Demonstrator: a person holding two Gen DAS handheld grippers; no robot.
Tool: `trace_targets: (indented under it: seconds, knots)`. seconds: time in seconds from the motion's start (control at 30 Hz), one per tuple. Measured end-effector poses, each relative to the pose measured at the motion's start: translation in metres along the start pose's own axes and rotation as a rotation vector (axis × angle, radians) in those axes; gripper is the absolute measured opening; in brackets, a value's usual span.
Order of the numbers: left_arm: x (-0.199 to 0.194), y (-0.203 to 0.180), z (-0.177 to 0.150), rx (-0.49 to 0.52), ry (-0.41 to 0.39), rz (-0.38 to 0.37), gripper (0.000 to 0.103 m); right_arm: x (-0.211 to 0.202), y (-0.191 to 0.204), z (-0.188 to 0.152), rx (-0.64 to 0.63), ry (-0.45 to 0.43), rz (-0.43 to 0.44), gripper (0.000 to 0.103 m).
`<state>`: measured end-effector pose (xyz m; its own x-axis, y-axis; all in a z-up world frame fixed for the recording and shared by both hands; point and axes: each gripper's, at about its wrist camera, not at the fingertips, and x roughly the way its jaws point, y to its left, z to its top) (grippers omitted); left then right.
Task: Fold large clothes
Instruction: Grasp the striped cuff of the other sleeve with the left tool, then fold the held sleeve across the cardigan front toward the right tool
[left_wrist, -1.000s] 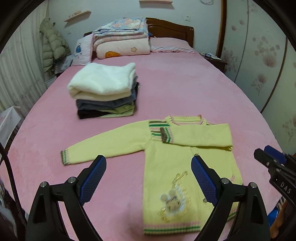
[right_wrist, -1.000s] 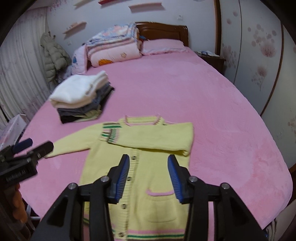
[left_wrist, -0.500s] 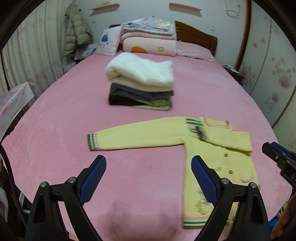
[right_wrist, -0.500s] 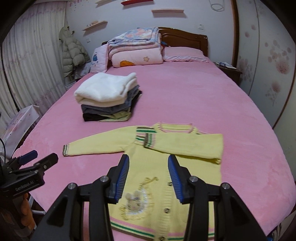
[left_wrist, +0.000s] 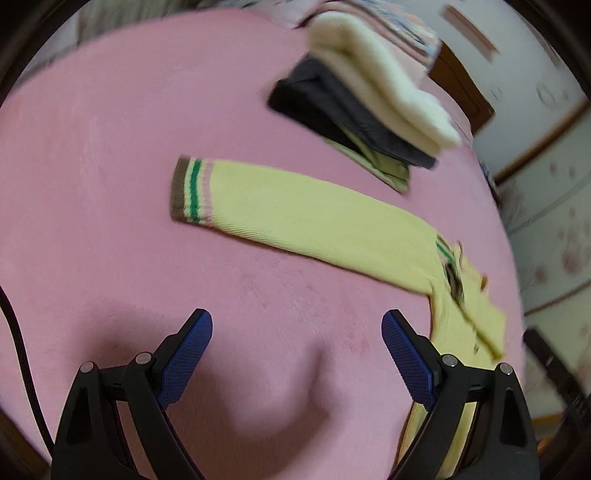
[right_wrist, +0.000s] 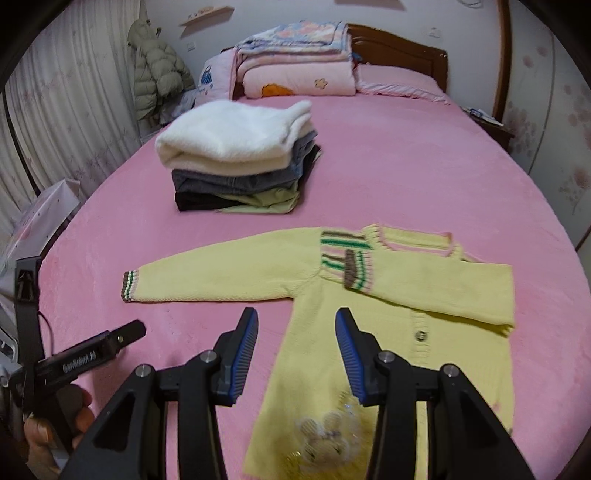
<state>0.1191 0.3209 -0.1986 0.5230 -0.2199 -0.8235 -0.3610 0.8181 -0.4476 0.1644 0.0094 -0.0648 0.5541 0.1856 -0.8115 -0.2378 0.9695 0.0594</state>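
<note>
A yellow knit cardigan (right_wrist: 406, 295) lies flat on the pink bed (right_wrist: 406, 166). One sleeve (right_wrist: 443, 291) is folded across the chest; the other sleeve (right_wrist: 221, 273) stretches out to the left, ending in a striped cuff (left_wrist: 190, 190). My left gripper (left_wrist: 297, 325) hovers low over bare bedspread just in front of that outstretched sleeve (left_wrist: 314, 218), open wide and holding nothing. My right gripper (right_wrist: 297, 317) is open above the cardigan's left side edge below the armpit, nothing between its fingers. In the right wrist view, a hand (right_wrist: 55, 424) carries the left gripper at lower left.
A stack of folded clothes (right_wrist: 240, 158) with a white fleece on top sits behind the cardigan. Folded quilts (right_wrist: 295, 62) and pillows lie by the wooden headboard (right_wrist: 402, 48). A puffy jacket (right_wrist: 159, 74) hangs at the left wall, and a white bag (right_wrist: 48, 210) stands beside the bed.
The left gripper swung left, dropped close to the bed near the outstretched sleeve and rolled. The right gripper shifted left and lower over the cardigan. Both stayed open.
</note>
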Motion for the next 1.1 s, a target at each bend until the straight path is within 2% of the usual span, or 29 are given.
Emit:
trace_targets:
  seconds: [0.13, 0.33, 0.4, 0.43, 0.47, 0.53, 0.63, 0.73, 0.8, 0.9, 1.1]
  knots:
    - [0.023, 0.019, 0.011, -0.092, -0.013, -0.049, 0.092, 0.024, 0.009, 0.006, -0.028, 0.024, -0.007, 0.044]
    - [0.05, 0.02, 0.029, -0.128, -0.089, -0.078, 0.091, 0.056, 0.014, 0.016, -0.037, 0.05, 0.008, 0.044]
    - [0.058, 0.016, 0.036, -0.123, -0.105, -0.082, 0.076, 0.064, 0.013, 0.018, -0.035, 0.058, 0.011, 0.044]
    - [0.064, 0.013, 0.04, -0.127, -0.104, -0.095, 0.056, 0.069, 0.013, 0.018, -0.032, 0.063, 0.012, 0.044]
    - [0.067, 0.013, 0.043, -0.133, -0.1, -0.11, 0.03, 0.072, 0.012, 0.019, -0.03, 0.066, 0.011, 0.044]
    - [0.078, 0.013, 0.048, -0.164, -0.082, -0.149, 0.007, 0.076, 0.011, 0.02, -0.024, 0.067, 0.012, 0.044]
    - [0.068, 0.012, 0.057, -0.171, -0.129, -0.161, 0.004, 0.08, 0.003, 0.019, -0.007, 0.073, 0.011, 0.044]
    - [0.043, -0.013, 0.055, -0.086, -0.213, -0.14, 0.004, 0.079, -0.006, 0.017, 0.011, 0.075, 0.009, 0.044]
    - [0.02, -0.039, 0.054, -0.007, -0.267, -0.139, 0.004, 0.075, -0.013, 0.017, 0.021, 0.065, 0.006, 0.044]
    - [-0.007, -0.086, 0.052, 0.116, -0.318, -0.186, 0.004, 0.067, -0.029, 0.017, 0.05, 0.041, 0.005, 0.044]
    - [-0.037, -0.198, 0.039, 0.334, -0.357, -0.302, 0.004, 0.038, -0.08, 0.012, 0.134, -0.017, -0.014, 0.044]
